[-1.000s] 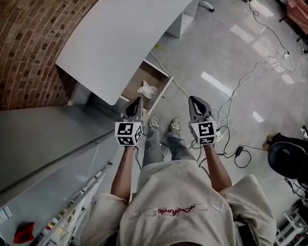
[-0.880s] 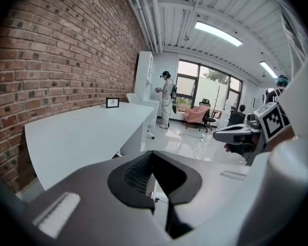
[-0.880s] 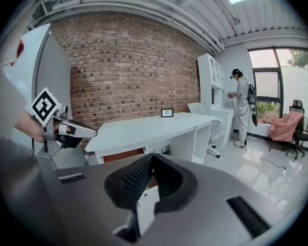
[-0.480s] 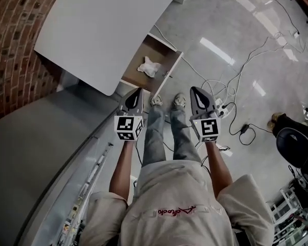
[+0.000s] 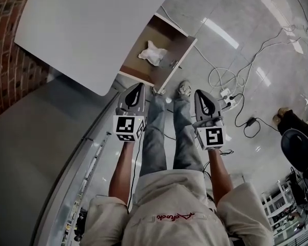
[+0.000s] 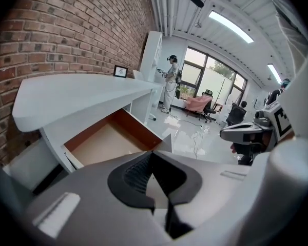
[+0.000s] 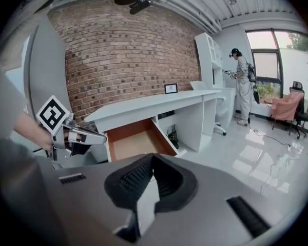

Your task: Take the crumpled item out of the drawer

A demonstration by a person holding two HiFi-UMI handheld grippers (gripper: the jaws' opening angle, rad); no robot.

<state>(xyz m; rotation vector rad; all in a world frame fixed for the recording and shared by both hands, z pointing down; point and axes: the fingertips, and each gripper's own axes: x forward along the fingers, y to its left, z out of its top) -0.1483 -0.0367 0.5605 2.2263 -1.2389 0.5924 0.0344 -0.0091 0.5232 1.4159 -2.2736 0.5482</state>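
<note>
Closed in on white table (image 5: 92,29) since a second ago, open drawer (image 5: 177,41) now nearer, left tool (image 5: 136,87) and right tool (image 5: 200,93) both pinched together, empty, short of crumpled item (image 5: 153,53) lying mid-drawer, so likely set to reach in.

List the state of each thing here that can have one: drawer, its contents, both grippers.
Drawer: pulled open under the white desk.
Crumpled item: lying inside the drawer, not gripped.
Left gripper: fingers shut, nothing between them, held short of the drawer.
Right gripper: fingers shut, nothing between them, held short of the drawer.
</note>
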